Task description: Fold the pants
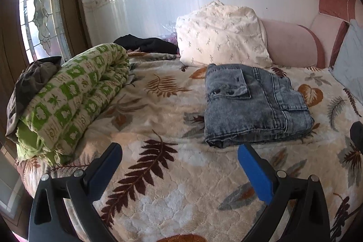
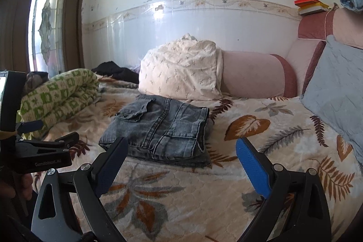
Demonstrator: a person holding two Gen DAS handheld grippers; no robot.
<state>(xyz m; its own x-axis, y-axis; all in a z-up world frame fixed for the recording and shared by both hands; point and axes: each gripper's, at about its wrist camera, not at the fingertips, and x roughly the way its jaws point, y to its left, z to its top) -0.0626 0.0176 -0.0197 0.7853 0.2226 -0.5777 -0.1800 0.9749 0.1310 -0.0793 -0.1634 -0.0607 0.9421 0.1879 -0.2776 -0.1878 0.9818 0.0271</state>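
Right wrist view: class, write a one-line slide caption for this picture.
Folded grey jeans lie on the leaf-print bedspread, with the open right gripper hovering empty before them.

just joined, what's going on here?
A person holds tongs in each hand over a bed. The jeans lie folded into a compact stack on the leaf-print blanket, in front of a cream pillow. The left tongs and right tongs are both open and empty, apart from the jeans. The folding looks done.
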